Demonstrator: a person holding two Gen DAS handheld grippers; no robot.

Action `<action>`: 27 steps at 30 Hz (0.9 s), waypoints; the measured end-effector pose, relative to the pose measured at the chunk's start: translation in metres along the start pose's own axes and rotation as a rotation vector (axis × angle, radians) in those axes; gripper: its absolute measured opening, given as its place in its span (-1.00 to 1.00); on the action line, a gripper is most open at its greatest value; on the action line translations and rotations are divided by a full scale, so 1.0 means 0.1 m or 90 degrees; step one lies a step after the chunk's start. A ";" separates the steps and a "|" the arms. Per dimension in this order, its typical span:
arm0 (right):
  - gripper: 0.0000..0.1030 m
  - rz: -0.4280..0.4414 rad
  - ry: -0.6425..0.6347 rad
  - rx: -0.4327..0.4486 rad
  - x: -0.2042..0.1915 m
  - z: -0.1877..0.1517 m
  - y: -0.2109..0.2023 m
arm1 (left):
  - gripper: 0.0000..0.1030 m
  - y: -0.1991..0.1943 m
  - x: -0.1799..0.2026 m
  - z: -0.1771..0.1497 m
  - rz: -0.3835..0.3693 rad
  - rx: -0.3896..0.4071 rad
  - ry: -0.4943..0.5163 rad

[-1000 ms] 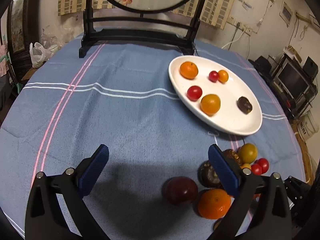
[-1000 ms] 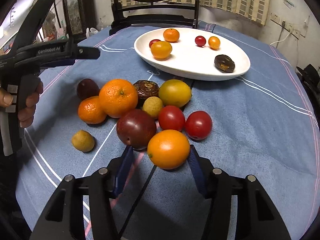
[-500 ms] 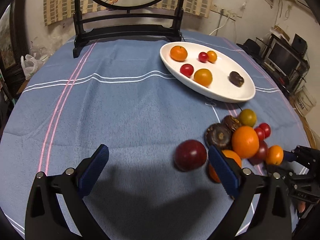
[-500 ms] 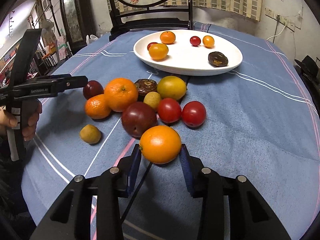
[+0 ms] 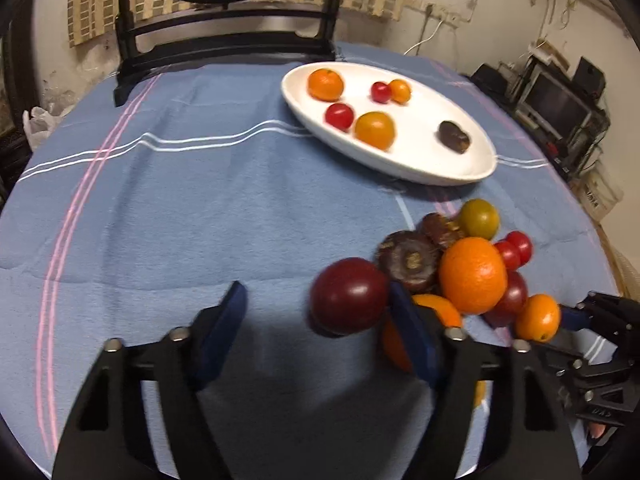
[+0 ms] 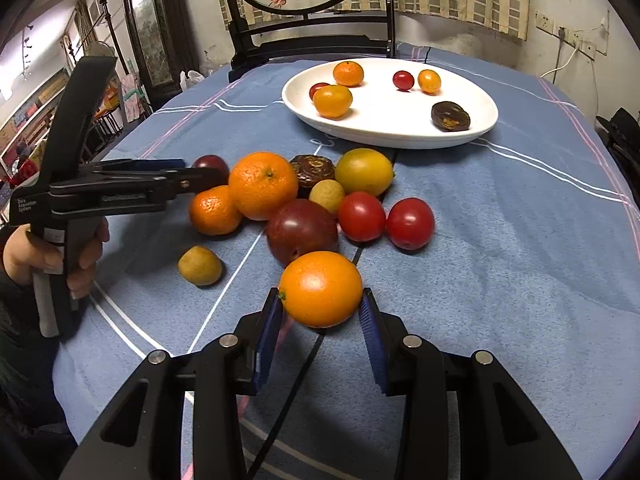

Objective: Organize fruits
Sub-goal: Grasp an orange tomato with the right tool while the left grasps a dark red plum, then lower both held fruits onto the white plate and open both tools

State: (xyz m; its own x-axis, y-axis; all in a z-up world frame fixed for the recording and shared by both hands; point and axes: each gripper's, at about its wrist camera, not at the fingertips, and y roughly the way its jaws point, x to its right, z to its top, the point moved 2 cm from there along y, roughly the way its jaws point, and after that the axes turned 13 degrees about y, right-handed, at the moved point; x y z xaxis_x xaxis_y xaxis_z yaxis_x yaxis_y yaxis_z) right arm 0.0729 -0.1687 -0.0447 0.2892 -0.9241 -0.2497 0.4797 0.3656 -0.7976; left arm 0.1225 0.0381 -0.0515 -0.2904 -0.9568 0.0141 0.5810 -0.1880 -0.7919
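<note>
orange, glossy kumquat (image 6: 321, 289) gripped in right jaws; left jaws closing beside dark plum (image 5: 349, 295) (one pad touching).

Six fruits are counted on the white plate (image 6: 476, 92). Beside that plate, eleven loose fruits (image 6: 262, 190) are seen: two cherry tomatoes (image 6: 410, 223), two plums (image 6: 302, 230), three oranges (image 6: 321, 294).

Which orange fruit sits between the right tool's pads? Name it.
The smooth round orange fruit nearest the camera, apart from the pile; the other orange ones lie in the pile or on the white oval plate.
</note>
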 end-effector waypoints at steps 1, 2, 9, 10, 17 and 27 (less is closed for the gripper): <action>-0.23 0.000 0.002 0.001 0.01 0.00 -0.01 | 0.08 0.00 0.01 0.00 -0.012 0.004 0.001; -0.23 0.001 0.003 0.002 0.01 0.00 -0.01 | -0.06 -0.01 0.02 0.00 -0.021 0.006 0.000; -0.23 0.011 0.015 0.024 0.07 0.05 -0.09 | -0.24 -0.01 0.01 0.01 -0.065 0.008 -0.033; -0.23 0.013 0.016 0.029 0.07 0.08 -0.12 | -0.24 -0.01 -0.01 0.02 -0.071 0.007 -0.045; -0.23 0.018 -0.002 0.088 0.03 0.45 -0.35 | -0.25 -0.19 -0.16 0.19 -0.052 0.043 -0.090; -0.23 0.038 0.054 0.124 0.07 1.21 -0.11 | -0.25 -0.05 0.12 1.14 -0.065 0.059 -0.044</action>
State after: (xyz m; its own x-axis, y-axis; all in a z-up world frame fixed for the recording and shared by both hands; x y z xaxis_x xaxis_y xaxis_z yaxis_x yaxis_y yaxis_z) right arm 0.1698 -0.1662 0.0287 0.2554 -0.9032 -0.3450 0.6172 0.4270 -0.6608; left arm 0.2027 0.0021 0.0221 -0.3005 -0.9441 0.1356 0.6197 -0.3014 -0.7247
